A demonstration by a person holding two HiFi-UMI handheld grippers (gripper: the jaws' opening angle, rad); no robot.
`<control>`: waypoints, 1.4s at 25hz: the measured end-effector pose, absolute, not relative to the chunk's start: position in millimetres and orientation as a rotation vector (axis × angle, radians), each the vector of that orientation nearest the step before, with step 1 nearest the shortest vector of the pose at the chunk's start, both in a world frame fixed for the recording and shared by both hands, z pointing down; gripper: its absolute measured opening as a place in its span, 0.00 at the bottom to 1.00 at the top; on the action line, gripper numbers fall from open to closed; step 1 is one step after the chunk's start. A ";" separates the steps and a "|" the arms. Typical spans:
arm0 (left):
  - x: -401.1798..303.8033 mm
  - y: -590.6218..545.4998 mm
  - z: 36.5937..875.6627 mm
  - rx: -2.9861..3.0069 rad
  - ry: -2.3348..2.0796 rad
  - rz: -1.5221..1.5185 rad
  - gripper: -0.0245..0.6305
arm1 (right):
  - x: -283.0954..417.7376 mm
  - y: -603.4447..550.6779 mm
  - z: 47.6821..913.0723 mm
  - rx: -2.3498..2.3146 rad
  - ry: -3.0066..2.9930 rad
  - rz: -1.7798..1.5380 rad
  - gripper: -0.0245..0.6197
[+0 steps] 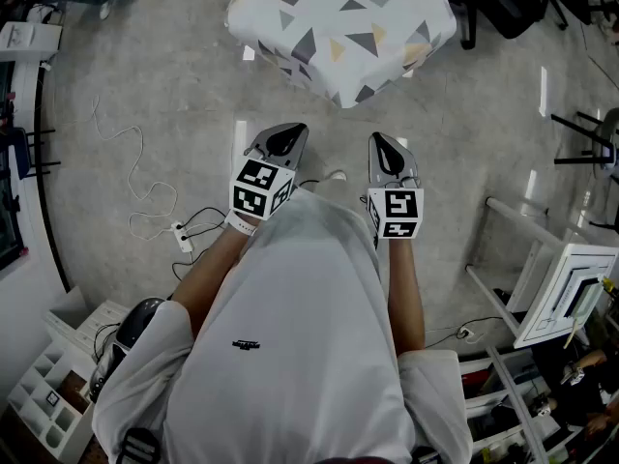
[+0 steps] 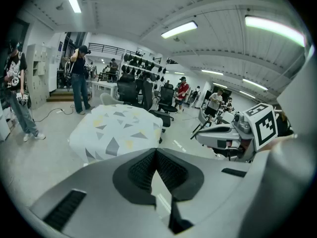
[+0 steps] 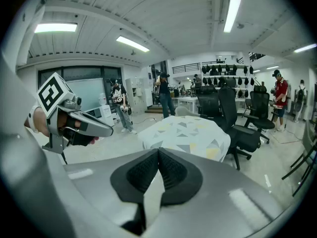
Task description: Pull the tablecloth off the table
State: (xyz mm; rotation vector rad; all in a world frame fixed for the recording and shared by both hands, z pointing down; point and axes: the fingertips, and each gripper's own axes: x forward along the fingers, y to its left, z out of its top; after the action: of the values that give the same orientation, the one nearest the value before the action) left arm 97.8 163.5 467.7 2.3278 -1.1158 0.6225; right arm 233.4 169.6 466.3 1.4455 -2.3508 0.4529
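Floor (image 1: 145, 95); triangle-print tablecloth (image 1: 338, 27); shirt logo (image 1: 248, 344) illegible

Tablecloth (image 1: 340, 29) — far edge off-frame

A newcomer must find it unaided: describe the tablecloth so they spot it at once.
Start from the bare grey floor in the open middle of the workshop. There the tablecloth hangs over a table that it hides completely, with black office chairs close behind. It alone is white, scattered with grey and yellow triangles.
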 end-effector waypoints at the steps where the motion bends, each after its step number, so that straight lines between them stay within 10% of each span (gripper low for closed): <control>1: 95.1 168.9 454.4 2.341 -1.120 0.586 0.05 | 229.0 176.6 456.2 1.454 -2.363 0.435 0.06; 35: -161.5 107.2 349.8 2.488 -1.079 0.253 0.05 | -35.4 127.5 360.1 1.569 -2.409 0.288 0.05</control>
State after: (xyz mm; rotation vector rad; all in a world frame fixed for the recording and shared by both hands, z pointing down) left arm -161.5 107.2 349.8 2.4877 -1.0791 0.2535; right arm -35.4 127.5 360.1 1.5691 -2.4091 0.2880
